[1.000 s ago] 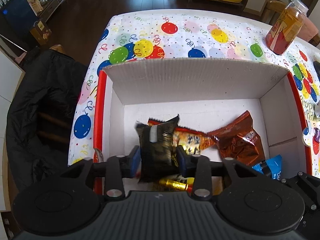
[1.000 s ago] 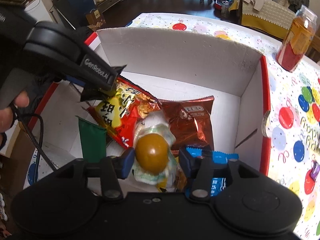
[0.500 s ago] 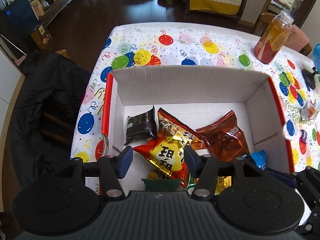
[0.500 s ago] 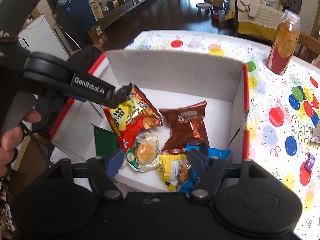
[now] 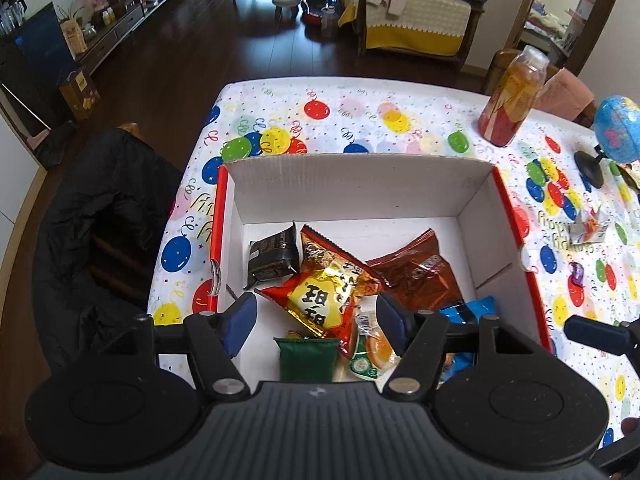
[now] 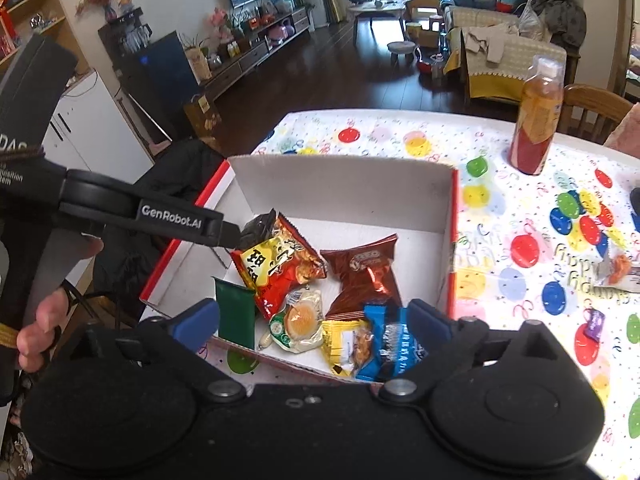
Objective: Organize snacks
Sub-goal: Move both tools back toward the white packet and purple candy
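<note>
left gripper [image 5: 316, 316] fingers spread, empty, above box | right gripper [image 6: 316, 320] spread, empty | snacks pooled in cardboard box [image 5: 360, 184] on table [image 5: 360, 120] | two wrappers [image 6: 592, 320] outside, likely next

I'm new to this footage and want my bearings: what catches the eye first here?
A white cardboard box with red outer sides sits on a balloon-print tablecloth, holding a heap of snack packets topped by a red-and-yellow bag. Behind it to the right stands an orange drink bottle. Both grippers, left and right, hover open and empty.
</note>
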The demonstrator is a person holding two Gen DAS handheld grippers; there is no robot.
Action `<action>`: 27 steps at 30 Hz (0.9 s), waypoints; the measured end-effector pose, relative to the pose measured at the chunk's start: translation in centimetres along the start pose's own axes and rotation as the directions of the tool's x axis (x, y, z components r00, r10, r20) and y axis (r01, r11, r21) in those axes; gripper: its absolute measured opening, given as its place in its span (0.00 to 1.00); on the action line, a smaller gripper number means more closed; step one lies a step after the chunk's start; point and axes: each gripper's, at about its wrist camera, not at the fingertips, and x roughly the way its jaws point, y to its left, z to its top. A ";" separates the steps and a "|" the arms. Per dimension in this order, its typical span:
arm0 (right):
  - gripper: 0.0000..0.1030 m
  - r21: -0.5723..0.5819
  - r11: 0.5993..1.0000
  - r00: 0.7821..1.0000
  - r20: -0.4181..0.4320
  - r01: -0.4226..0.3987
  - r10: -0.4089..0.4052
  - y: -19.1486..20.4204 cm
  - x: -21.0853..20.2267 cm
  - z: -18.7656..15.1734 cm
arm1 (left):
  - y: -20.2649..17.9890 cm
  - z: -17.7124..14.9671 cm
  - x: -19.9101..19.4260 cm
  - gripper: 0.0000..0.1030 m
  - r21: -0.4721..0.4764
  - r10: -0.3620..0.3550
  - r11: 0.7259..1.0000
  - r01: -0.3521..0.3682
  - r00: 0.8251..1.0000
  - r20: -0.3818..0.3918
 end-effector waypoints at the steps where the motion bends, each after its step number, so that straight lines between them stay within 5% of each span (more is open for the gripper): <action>1: 0.99 -0.001 1.000 1.000 0.008 0.003 -0.003 -0.2 -0.3 -0.1 | -0.1 -0.1 -0.3 0.64 0.000 -0.006 1.000 0.006 1.000 0.007; 5: 1.00 0.012 1.000 0.999 0.035 0.012 -0.012 -1.0 -1.8 -0.3 | -1.0 -0.5 -1.6 0.77 0.013 -0.028 1.000 0.028 0.998 0.048; 19: 1.00 0.072 0.996 0.994 0.095 0.049 -0.056 -7.5 -7.2 -2.4 | -8.3 -1.1 -3.5 0.88 0.079 -0.131 0.989 0.124 0.986 0.105; 21: 1.00 0.084 0.994 0.992 0.102 0.066 -0.075 -9.0 -8.0 -2.7 | -9.9 -1.1 -3.3 1.00 0.088 -0.147 0.987 0.138 0.983 0.110; 27: 1.00 0.133 0.982 0.983 0.110 0.132 -0.147 -14.9 -10.3 -3.6 | -15.3 -1.2 -2.4 1.00 0.108 -0.170 0.982 0.158 0.978 0.118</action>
